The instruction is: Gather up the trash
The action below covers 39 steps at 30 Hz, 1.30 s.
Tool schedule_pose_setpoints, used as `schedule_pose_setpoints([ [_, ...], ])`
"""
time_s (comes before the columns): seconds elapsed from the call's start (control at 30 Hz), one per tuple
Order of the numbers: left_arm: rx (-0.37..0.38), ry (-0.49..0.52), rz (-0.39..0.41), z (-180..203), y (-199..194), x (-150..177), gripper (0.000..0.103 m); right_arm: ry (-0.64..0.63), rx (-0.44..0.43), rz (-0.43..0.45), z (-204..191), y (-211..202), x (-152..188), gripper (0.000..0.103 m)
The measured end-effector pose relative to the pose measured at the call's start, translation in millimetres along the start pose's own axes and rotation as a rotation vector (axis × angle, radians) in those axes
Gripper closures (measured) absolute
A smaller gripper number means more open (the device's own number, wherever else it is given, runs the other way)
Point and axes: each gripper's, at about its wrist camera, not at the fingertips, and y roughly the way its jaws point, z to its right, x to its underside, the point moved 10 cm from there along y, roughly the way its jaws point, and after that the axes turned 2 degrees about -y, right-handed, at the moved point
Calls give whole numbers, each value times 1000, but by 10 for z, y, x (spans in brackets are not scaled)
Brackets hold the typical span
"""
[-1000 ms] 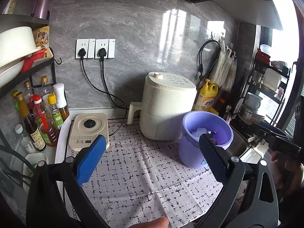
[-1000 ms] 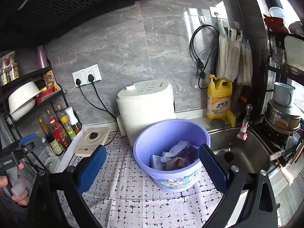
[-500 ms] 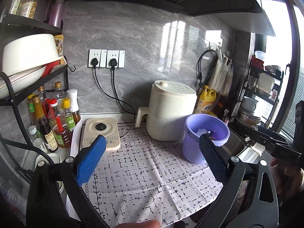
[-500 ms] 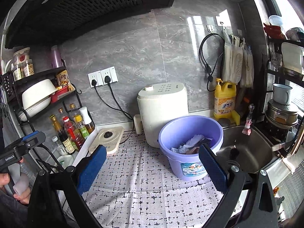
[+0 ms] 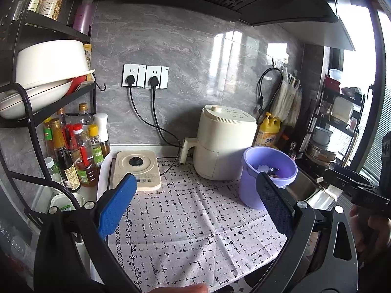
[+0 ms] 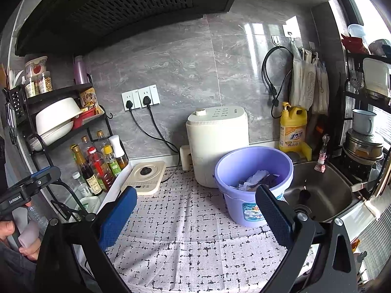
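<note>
1. Bucket [image 6: 254, 183]: a lilac pail standing upright on the patterned cloth [image 6: 190, 232], right of centre in the right wrist view, just in front of the white cooker [image 6: 217, 144] and beside the sink [image 6: 322, 190]. Crumpled paper and dark wrappers, the trash [image 6: 256, 179], lie inside it.
2. Cloth surface: no loose trash shows on it in either view; by that reading the collecting looks nearly or wholly done, though the frame bottoms are hidden by the tools.
3. Right gripper [image 6: 195, 214]: fingers wide apart, nothing between them. The bucket sits just above and behind its right pad [image 6: 273, 214], so this tool is the nearer one.
4. Left gripper [image 5: 195, 210]: fingers likewise spread and empty. In the left wrist view the bucket [image 5: 266, 175] lies toward the right-hand pad [image 5: 273, 207], further off.
5. Key relation: the bucket's axis is vertical, its mouth open upward; any further drop would come from above the rim.
6. Pose: both tools are held low at the near edge of the counter, pointing at the back wall. A hand [image 6: 14, 239] grips the left tool's handle at lower left of the right wrist view.
</note>
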Motion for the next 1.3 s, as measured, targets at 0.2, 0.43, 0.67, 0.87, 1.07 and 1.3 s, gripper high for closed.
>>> schedule_pose_setpoints([
  [0.2,5,-10,-7,17,-46,77,6,-10,-9,1,-49,-48,22,8],
  [0.43,-3,-32,8,-65,-128,107,6,-25,-27,14,-140,-131,15,8],
  [0.67,6,-50,-5,-63,-83,164,6,-38,-50,4,-201,-88,33,8],
  [0.87,11,-49,-8,-67,-68,169,6,-57,-55,3,-277,-42,-2,8],
  [1.07,12,-40,-12,-83,-66,169,6,-50,-54,0,-319,-22,-1,8],
  [1.3,16,-36,-11,-83,-80,163,6,-55,-56,3,-337,-33,-13,8],
])
